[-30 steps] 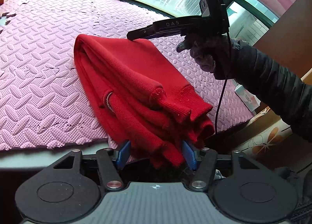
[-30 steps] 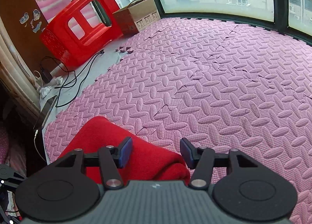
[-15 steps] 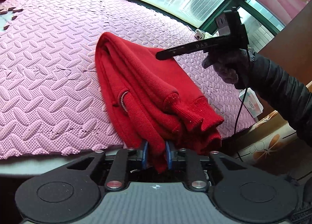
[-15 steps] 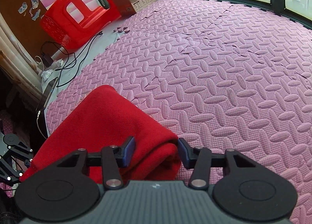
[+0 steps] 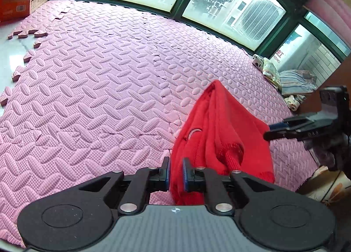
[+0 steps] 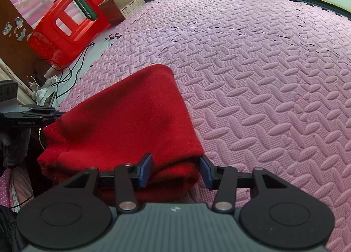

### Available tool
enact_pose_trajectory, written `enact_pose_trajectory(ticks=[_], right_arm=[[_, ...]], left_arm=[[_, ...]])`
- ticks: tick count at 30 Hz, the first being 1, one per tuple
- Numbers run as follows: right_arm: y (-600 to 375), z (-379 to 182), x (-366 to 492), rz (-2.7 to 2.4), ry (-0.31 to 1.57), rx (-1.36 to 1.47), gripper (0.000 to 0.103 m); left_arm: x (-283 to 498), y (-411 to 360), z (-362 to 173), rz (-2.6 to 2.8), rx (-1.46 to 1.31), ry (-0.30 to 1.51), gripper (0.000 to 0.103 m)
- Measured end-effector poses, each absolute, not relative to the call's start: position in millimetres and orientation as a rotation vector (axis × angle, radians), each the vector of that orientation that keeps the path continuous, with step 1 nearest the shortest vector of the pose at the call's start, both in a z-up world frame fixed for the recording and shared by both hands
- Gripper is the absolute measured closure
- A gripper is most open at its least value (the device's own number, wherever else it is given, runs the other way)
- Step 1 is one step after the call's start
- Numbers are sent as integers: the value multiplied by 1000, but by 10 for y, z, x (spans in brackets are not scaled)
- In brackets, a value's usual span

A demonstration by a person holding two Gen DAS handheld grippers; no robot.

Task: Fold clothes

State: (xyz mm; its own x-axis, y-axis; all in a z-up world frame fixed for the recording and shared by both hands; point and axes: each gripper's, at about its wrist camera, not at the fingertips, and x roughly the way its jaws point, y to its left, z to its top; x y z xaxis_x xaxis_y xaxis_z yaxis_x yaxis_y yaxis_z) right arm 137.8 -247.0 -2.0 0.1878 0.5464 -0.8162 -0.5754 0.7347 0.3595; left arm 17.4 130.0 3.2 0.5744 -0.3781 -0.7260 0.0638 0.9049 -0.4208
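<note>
One red sweater [image 5: 216, 133], folded thick, partly on the pink mat [image 5: 98, 81] near its edge. Left gripper [image 5: 176, 172] narrow, pinching a hanging fold; right gripper [image 6: 175, 172] wider, pads at either side of the bundled end (firm squeeze or mere straddle, cannot tell). Beyond: one red chair [image 6: 65, 22], one cardboard box [image 6: 122, 5], one cloth pile [image 5: 285, 76].
</note>
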Motion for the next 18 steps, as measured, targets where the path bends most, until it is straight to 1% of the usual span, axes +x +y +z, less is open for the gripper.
enact_pose_trajectory(ticks=[2, 4, 6, 7, 8, 10, 13, 18], right_arm=[[-2509, -6, 1256, 783, 1146, -20, 56], [-2524, 8, 1142, 787, 1154, -27, 57], [-2519, 21, 1034, 798, 1158, -51, 57], [-2519, 30, 985, 804, 1158, -61, 57], [-2545, 61, 994, 801, 1148, -54, 57], [-2595, 123, 1012, 795, 1126, -40, 56], [-2634, 177, 1071, 768, 1088, -38, 56], [-2655, 106, 1174, 738, 1086, -1, 55]], left_arm=[[241, 1404, 40, -243, -405, 926, 91], [250, 1478, 87, -228, -444, 910, 88], [191, 1510, 181, -218, -468, 881, 75], [149, 1509, 223, -207, -473, 870, 59], [100, 1490, 264, -189, -478, 862, 49], [-10, 1449, 329, -193, -495, 843, 48], [-150, 1366, 368, -198, -512, 835, 35], [-295, 1321, 289, -200, -530, 853, 34]])
